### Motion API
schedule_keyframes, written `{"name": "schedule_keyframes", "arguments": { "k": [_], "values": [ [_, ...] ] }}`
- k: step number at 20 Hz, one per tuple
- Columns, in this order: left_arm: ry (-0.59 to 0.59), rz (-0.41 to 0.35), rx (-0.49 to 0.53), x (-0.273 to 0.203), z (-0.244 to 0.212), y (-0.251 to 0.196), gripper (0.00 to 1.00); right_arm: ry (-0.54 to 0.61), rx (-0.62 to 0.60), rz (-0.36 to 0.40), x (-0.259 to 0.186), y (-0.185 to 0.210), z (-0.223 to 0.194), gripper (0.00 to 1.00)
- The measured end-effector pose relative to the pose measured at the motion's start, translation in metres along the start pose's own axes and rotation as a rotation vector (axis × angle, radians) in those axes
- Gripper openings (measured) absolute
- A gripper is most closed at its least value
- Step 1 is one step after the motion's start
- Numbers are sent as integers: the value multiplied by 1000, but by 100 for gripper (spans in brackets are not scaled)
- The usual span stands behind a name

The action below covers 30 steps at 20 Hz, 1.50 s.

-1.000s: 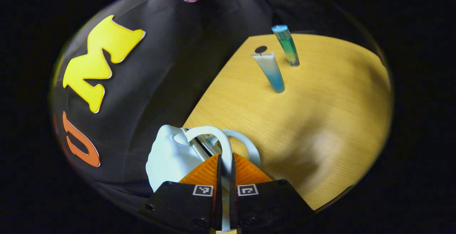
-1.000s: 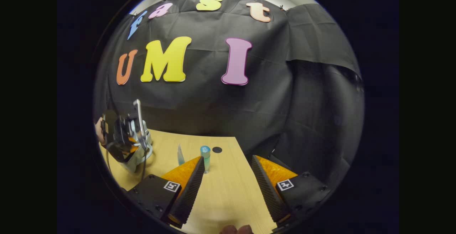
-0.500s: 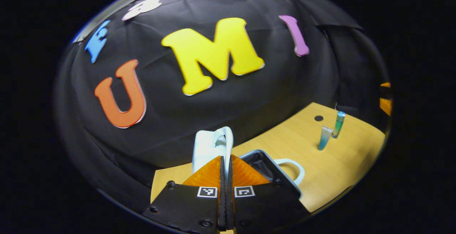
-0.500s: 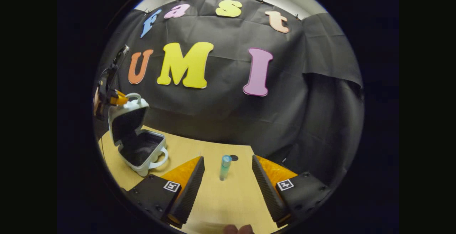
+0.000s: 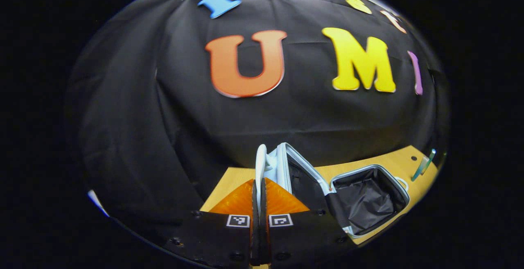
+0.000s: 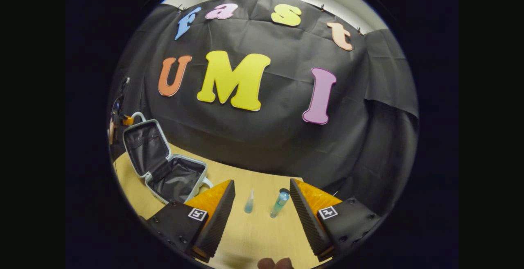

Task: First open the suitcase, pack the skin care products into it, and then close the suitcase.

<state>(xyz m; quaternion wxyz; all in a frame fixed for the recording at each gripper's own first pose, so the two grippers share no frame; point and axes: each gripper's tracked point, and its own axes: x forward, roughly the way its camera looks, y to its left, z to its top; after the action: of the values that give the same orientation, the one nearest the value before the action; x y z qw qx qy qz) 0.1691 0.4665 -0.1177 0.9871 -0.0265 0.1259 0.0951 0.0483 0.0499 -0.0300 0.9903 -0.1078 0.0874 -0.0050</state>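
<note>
Left gripper view: left gripper (image 5: 259,187) pinching raised suitcase lid handle (image 5: 260,164); right gripper (image 6: 262,203) spread, low over table (image 6: 258,236).

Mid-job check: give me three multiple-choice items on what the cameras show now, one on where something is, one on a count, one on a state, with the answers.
1. Where do the skin care products stand?
A. inside the suitcase
B. on the table, outside the suitcase
C. in the right gripper

2. How many skin care products are on the table?
A. one
B. two
C. four

3. What state is the suitcase in?
A. shut
B. open, lid raised
C. lying upside down

Answers:
1 B: the tube and the bottle stand on the table ahead of the open right gripper, apart from the suitcase.
2 B: just those two stand there in the right gripper view.
3 B: the lid stands up, the dark lining shows, and the left gripper is shut on the lid's handle.
</note>
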Motion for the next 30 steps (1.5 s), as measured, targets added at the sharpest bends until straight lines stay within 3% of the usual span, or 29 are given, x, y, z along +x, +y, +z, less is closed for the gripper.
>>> {"name": "schedule_keyframes", "arguments": {
  "k": [3,6,14,16,17,18,19,22,26,30],
  "values": [
    [108,-20,-170,41,-83,23,3,32,-35,0,2,9,-8,80],
    [149,-42,-228,66,-130,19,3,58,-59,-6,3,14,-16,80],
    [205,-84,-269,77,-163,19,5,76,-73,-2,2,19,-20,80],
    [221,-67,-259,74,-166,24,12,86,-67,4,4,18,-26,80],
    [219,-66,-251,70,-162,24,23,94,-58,8,5,17,-31,80],
    [202,-77,-242,64,-153,23,14,101,-44,11,5,15,-38,80],
    [174,-78,-230,59,-141,24,29,112,-30,9,5,12,-44,80],
    [92,-36,-191,31,-89,19,96,145,9,2,8,3,-65,80],
    [-174,-40,-124,-33,23,-59,98,143,58,-13,10,-20,-74,80],
    [-183,-34,-91,-66,31,-175,97,128,118,-46,9,-54,-78,80]
  ]
}}
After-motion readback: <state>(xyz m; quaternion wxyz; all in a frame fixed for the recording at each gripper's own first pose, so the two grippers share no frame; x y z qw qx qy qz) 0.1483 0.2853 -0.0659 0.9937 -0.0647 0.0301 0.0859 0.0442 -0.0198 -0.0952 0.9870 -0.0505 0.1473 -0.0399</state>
